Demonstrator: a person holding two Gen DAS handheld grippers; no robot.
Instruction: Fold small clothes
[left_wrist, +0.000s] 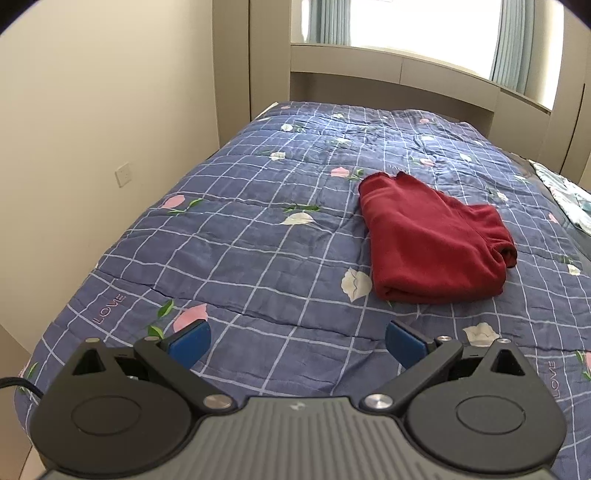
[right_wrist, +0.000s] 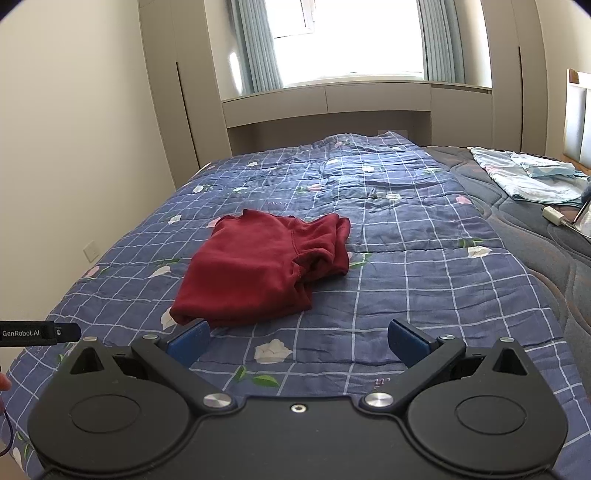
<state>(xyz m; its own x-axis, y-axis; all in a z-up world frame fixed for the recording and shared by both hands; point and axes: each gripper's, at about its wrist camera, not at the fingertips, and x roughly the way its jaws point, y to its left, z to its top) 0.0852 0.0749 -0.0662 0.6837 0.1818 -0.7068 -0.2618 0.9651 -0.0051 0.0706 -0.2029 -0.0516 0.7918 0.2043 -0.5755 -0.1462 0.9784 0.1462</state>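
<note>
Dark red garment (left_wrist: 432, 240) lying folded into a compact bundle on blue checked floral quilt (left_wrist: 240, 240), ahead of both sets of jaws, touched by neither. Left gripper (left_wrist: 297, 341): jaws wide apart, empty, garment ahead and to the right. Right gripper (right_wrist: 297, 341): jaws wide apart, empty, garment's near fold just beyond left pad (right_wrist: 190, 343). Probably between folds or near done. Next fold, if any, calls for pinching that near edge.
</note>
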